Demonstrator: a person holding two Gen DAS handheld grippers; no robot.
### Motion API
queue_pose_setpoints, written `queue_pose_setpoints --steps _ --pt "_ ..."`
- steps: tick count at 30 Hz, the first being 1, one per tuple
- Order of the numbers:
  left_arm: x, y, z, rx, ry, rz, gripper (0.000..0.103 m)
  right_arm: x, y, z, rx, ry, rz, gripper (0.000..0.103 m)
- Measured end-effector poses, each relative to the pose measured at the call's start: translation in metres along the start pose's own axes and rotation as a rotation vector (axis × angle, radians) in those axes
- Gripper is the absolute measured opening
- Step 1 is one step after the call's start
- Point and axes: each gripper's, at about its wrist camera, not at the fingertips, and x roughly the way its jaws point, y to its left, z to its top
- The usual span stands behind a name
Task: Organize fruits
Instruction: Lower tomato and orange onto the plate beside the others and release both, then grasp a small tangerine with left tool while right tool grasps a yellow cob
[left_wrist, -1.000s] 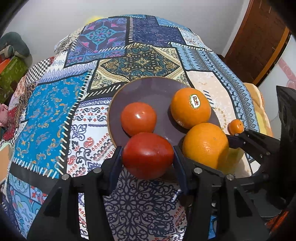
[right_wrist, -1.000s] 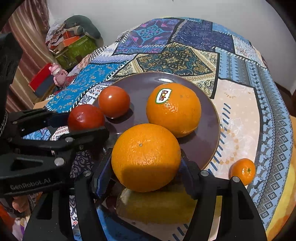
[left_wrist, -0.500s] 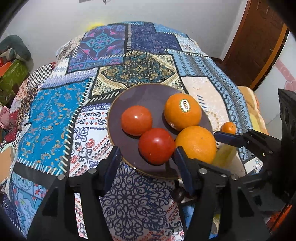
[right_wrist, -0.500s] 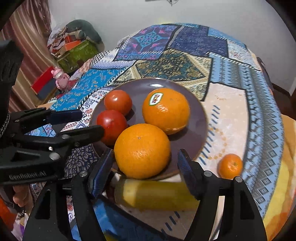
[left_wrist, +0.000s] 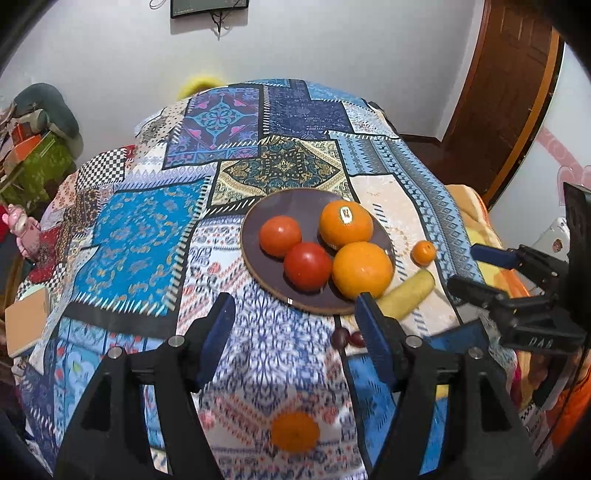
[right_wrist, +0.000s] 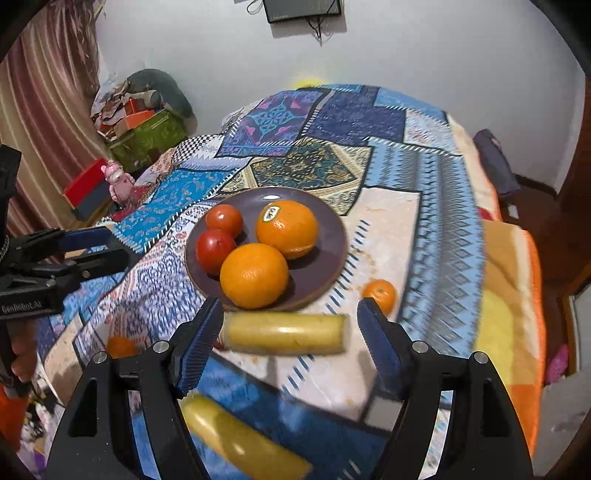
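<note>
Both tongs, left (left_wrist: 291, 317) and right (right_wrist: 290, 321), have just opened wide, let go and pulled back empty, so my tomato (left_wrist: 307, 266) and orange (right_wrist: 254, 276) now sit on the plate (right_wrist: 328, 266), with more fruit waiting on the bench (left_wrist: 140, 236).

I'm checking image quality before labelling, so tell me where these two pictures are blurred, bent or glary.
Left wrist view: plate and its fruit sharp, nearest cloth and the small orange smeared, walls bowed by the fisheye. Right wrist view: yellow piece by the plate and the nearer banana streaked, a pale glare on the plate's far rim, corners black.
</note>
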Motion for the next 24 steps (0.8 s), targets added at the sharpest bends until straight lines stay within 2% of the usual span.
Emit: queue_pose_setpoints --steps 4,10,16,21,24 --pt "-0.017 0.002 -0.024 -0.017 -0.002 -0.007 0.071 -0.020 -0.003 -0.018 -0.004 -0.008 -0.014 0.075" --pt "-0.019 0.003 -0.063 -0.042 0.047 0.004 0.071 -0.031 0.004 -0.044 -0.006 0.016 -0.001 0.075" --pt "-0.004 0.009 -0.093 -0.089 0.113 0.005 0.071 -0.021 0.027 -0.068 -0.052 0.070 0.041 0.075" --pt "0.003 0.013 -0.107 -0.117 0.130 0.000 0.071 -0.001 0.038 -0.083 -0.062 0.121 0.067 0.075" --pt "0.009 0.013 -0.110 -0.113 0.138 0.009 0.071 0.008 0.039 -0.085 -0.066 0.134 0.045 0.075"
